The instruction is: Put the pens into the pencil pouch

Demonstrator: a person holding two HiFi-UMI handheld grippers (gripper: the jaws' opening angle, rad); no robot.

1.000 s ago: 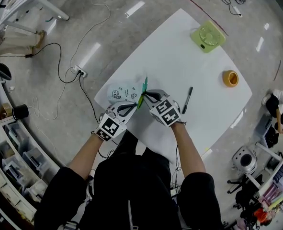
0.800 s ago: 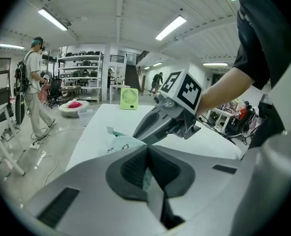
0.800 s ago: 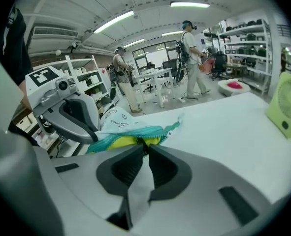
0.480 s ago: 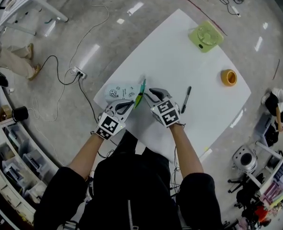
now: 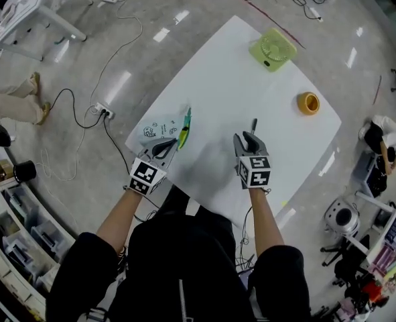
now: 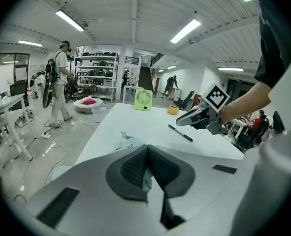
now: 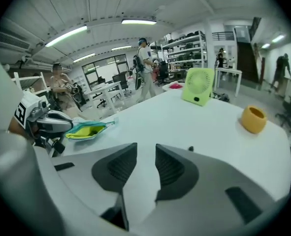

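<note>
The white printed pencil pouch (image 5: 161, 130) lies near the table's left corner, its yellow-green lined mouth (image 5: 184, 127) gaping open. My left gripper (image 5: 169, 143) is shut on the pouch's near edge; in the left gripper view pale fabric is pinched between the jaws (image 6: 147, 154). A black pen (image 5: 253, 125) lies on the white table (image 5: 231, 72) just beyond my right gripper (image 5: 246, 137). The right gripper's jaws have just been opening and stand apart with nothing between them (image 7: 146, 151). The pen's tip (image 7: 190, 148) peeks over the right jaw.
A green desk fan (image 5: 273, 48) lies at the table's far corner, and an orange tape roll (image 5: 308, 103) sits at the right. Cables and a power strip (image 5: 104, 113) lie on the floor to the left. People stand by shelves (image 6: 61, 82) beyond the table.
My right gripper has left the pouch's mouth and swung right to the black pen, its jaws now open. The left gripper has kept hold of the pouch.
</note>
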